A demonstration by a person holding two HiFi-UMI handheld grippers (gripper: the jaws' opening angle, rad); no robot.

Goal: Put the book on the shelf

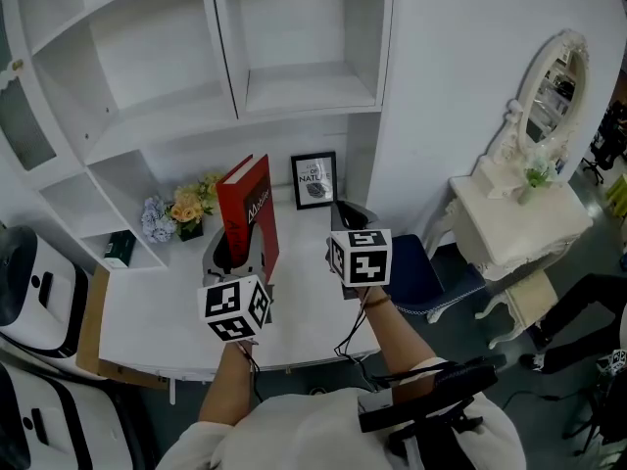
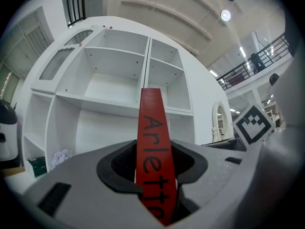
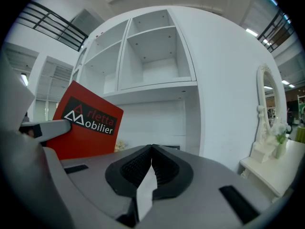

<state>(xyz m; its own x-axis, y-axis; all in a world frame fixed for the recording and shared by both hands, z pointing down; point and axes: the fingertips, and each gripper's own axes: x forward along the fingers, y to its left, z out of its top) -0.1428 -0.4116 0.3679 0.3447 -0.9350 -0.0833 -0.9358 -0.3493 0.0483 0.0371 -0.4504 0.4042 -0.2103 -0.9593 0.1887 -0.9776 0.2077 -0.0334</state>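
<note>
**Clerk:** Item one, nearest the lens: left forearm [image 1: 227,385] and right forearm [image 1: 394,339], coming in from 6 o'clock, roughly side by side, each ending in a marker cube.

**Checker:** The tongs?

**Clerk:** Item two: left gripper [image 1: 238,251], held about level, jaws pinching the red book [image 1: 250,207] low on its spine. In its own view, the left gripper [image 2: 153,175] has the book [image 2: 152,137] standing upright between the pads, spine to the camera. Item three: right gripper [image 1: 345,210], at 3 o'clock of the left and tipped slightly down. In its own view, the right gripper [image 3: 150,168] has its pads pressed together and carries nothing. A pale sliver shows below where they meet, and I cannot tell what it is.

**Checker:** Outward from there?

**Clerk:** White desk [image 1: 157,311] beneath both. Flowers [image 1: 186,209] are at 9 o'clock of the book, a small framed picture [image 1: 314,180] at 2 o'clock and a green box [image 1: 120,249] further out at 9. The shelf [image 1: 304,91] stands at 12 o'clock, with its upper bays bare. A dressing table [image 1: 519,225] with a mirror stands well apart at 3 o'clock.

**Checker:** Step in hand?

**Clerk:** I judge it to be the carry: the book is gripped and upright over the desk, and not yet in any bay.

**Checker:** Next move?

**Clerk:** Probably a lift toward 12 o'clock, keeping the book vertical so that its lower edge clears the shelf board. The spine should then be released only once the book stands on that board.
</note>
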